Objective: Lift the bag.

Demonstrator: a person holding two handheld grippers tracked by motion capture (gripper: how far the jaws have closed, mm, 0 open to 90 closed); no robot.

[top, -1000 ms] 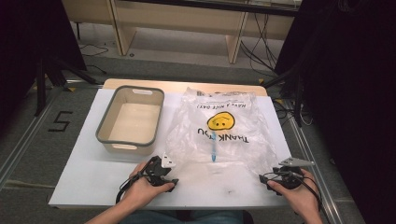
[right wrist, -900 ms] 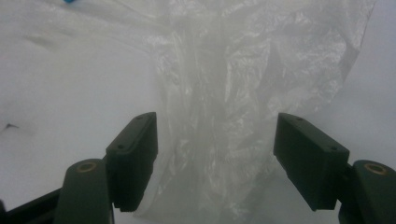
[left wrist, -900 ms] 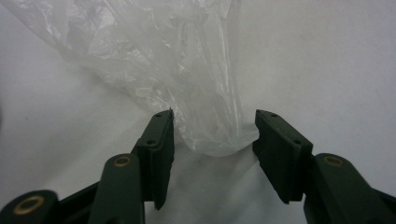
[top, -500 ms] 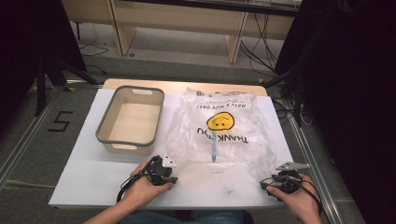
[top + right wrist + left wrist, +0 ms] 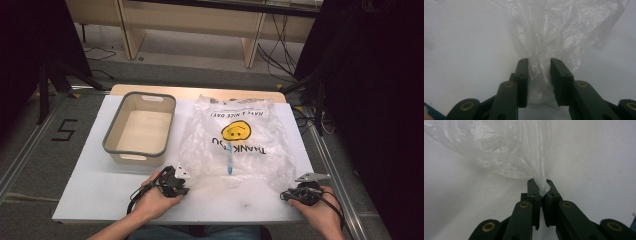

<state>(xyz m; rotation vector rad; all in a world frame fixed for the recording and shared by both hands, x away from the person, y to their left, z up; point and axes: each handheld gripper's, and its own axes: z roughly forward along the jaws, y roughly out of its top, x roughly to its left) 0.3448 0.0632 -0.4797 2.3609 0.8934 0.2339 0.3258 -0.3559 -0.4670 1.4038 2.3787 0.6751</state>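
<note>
Both grippers down at the near edge of the plastic bag (image 5: 235,145), which lies flat mid-table w/ its printed smiley upside down from here, just right of the tub (image 5: 140,127). Left gripper (image 5: 540,188) has just been closing and is clamped on the bag's near-left corner, film bunched tight betw. the pads. Right gripper (image 5: 539,75) has also just been closing; the near-right corner sits betw. its jaws, but a gap shows each side, so not pinching yet by the look of it.

To do this well, I'd say: finish the right squeeze before any lift, take both layers or one on purpose, then raise both corners evenly so the pen (image 5: 229,159) inside doesn't slide out.

Count: 1 bag, 1 pen, 1 tub, 2 grippers, 1 table (image 5: 90,190).
</note>
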